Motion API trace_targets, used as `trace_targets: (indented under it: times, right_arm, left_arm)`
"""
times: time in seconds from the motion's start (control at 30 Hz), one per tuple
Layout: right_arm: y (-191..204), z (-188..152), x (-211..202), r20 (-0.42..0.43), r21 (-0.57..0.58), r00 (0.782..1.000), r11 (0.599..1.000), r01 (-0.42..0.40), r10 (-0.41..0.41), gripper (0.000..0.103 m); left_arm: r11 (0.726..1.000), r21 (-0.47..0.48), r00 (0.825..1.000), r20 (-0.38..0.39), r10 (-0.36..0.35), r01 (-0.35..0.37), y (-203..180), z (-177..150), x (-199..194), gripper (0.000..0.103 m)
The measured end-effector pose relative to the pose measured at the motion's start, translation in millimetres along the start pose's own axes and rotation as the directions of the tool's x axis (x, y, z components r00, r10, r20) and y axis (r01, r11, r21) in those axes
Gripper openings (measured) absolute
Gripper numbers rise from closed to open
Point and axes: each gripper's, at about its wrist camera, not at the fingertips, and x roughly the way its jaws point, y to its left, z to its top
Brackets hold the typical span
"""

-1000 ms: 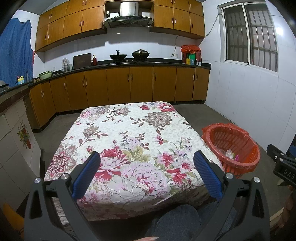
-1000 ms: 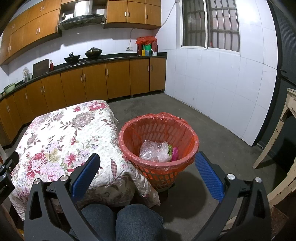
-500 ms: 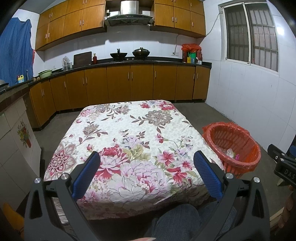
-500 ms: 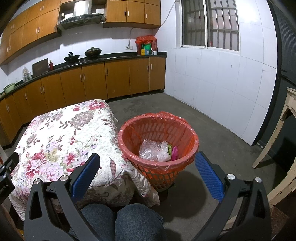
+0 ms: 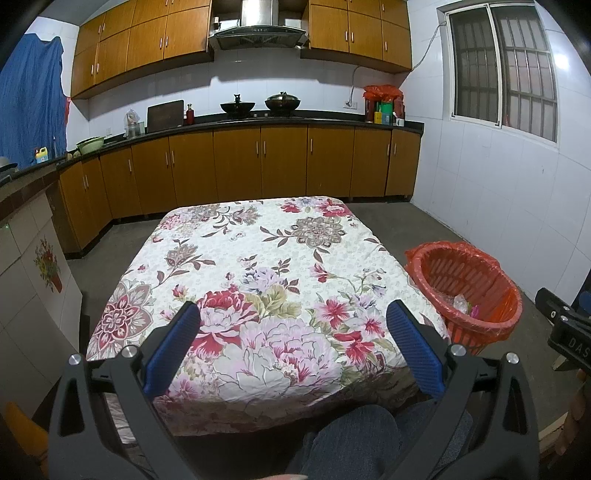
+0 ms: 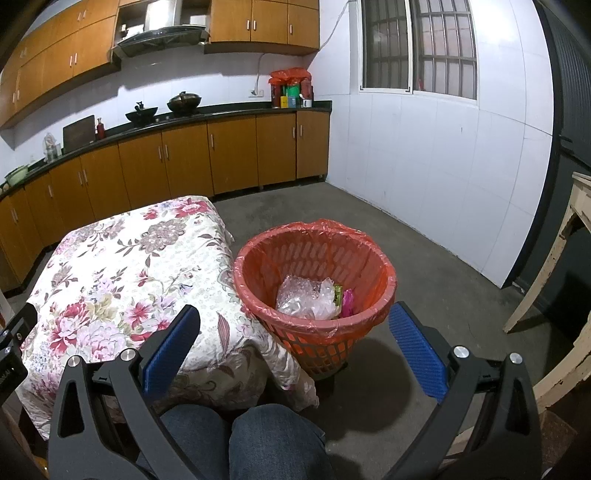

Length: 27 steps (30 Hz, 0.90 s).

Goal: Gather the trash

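Trash (image 6: pixel 312 297) lies bagged in the orange basket (image 6: pixel 384 271) at centre frame beside the floral bench (image 5: pixel 229 251), both left tongs (image 5: pixel 291 341) and right tongs (image 6: pixel 295 341) released and empty, so collecting looks finished.

Home kitchen: cabinets (image 5: pixel 258 162), range hood (image 5: pixel 260 26).

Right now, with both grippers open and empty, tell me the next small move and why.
Probably pause and scan before reaching. The left gripper and right gripper are open and hold nothing, the floral tablecloth shows no loose trash, and the bubble wrap already lies in the red basket. Nothing visible calls for a grasp.
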Motion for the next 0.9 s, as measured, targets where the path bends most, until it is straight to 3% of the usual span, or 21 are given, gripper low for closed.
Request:
trace_targets:
  times: [0.9]
  right_arm:
    - [-2.2,-0.2,0.7,-0.003,0.001,1.000,1.000,-0.001,0.001,0.101]
  left_arm:
    - [1.000,0.001,1.000,-0.008,-0.002,0.002,0.0,-0.7,3.8,0.099]
